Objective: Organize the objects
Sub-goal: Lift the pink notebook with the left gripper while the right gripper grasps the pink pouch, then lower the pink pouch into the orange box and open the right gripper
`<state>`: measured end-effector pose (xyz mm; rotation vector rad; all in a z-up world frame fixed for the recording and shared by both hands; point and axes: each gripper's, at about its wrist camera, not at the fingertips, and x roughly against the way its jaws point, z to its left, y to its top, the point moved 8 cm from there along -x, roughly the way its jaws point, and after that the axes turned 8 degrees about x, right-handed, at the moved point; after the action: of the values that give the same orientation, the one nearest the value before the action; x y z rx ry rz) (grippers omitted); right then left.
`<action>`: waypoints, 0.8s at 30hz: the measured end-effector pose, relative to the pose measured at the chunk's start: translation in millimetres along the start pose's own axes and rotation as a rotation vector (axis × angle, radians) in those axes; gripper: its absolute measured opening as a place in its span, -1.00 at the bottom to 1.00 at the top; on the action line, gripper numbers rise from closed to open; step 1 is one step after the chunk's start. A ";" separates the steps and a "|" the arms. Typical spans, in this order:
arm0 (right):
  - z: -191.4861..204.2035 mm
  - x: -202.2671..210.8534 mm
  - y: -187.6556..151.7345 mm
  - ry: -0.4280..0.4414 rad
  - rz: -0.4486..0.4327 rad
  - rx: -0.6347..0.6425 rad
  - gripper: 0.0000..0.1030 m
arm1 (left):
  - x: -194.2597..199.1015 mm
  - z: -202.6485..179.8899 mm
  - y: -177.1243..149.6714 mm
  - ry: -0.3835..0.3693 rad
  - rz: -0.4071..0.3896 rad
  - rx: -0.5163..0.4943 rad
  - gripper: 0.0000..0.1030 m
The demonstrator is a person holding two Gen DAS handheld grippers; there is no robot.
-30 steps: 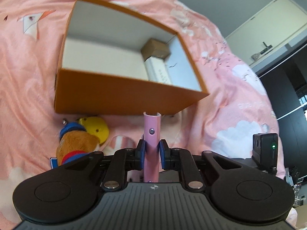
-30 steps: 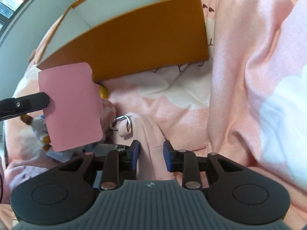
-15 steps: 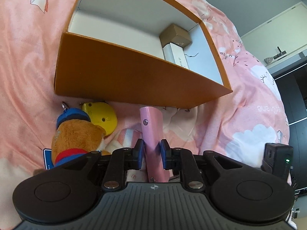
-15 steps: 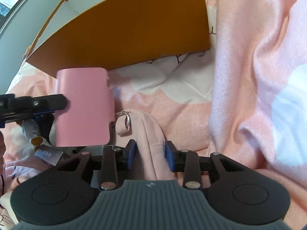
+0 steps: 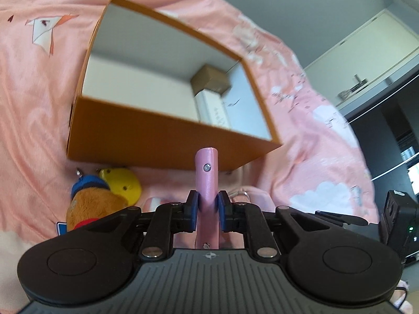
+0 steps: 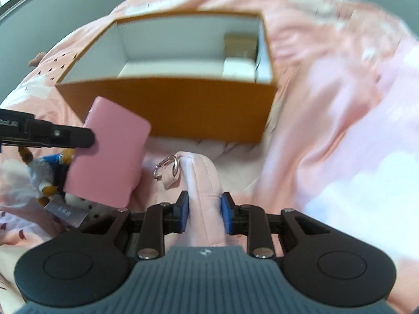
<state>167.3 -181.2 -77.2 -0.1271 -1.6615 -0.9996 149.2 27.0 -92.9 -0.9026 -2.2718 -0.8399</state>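
You've lifted both since a second ago: left gripper [image 5: 207, 206] clamps the pink wallet [image 6: 110, 154], right gripper [image 6: 204, 210] pinches the pink pouch [image 6: 201, 183], both short of the orange box [image 6: 167, 110]

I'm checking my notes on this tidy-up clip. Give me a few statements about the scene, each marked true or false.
1. The left gripper is shut on the flat pink card case. True.
2. The orange cardboard box with the white inside is empty. False: a small brown carton and a white carton sit in one corner.
3. The pink case is already inside the box. False: it is held outside, in front of the near wall.
4. The right gripper has the pale pink fabric pouch with a metal ring between its fingers. True.
5. A yellow plush toy lies beside the box. True.
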 end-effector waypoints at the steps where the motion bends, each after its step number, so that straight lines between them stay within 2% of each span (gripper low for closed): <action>1: -2.9 6.4 3.1 -0.016 -0.015 0.007 -0.47 | 4.3 -2.5 1.8 -0.014 -0.007 0.001 -0.66; 6: -26.2 44.1 27.2 -0.010 -0.101 -0.029 -0.47 | 24.2 -17.1 14.5 -0.047 -0.057 -0.013 -0.66; 14: -32.6 79.8 94.5 0.016 -0.294 -0.076 -0.46 | 51.8 -34.6 47.9 -0.099 -0.151 -0.021 -0.66; 19: -36.6 81.8 133.7 0.000 -0.381 -0.094 -0.46 | 59.1 -41.7 74.5 -0.097 -0.210 -0.030 -0.66; 24: -39.5 55.0 161.9 0.030 -0.375 -0.158 -0.46 | 56.9 -40.1 100.0 -0.077 -0.258 -0.023 -0.66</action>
<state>267.2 -126.9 56.5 0.0993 -1.6095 -1.4090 197.8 78.9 6.0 -0.6704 -2.4867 -0.9573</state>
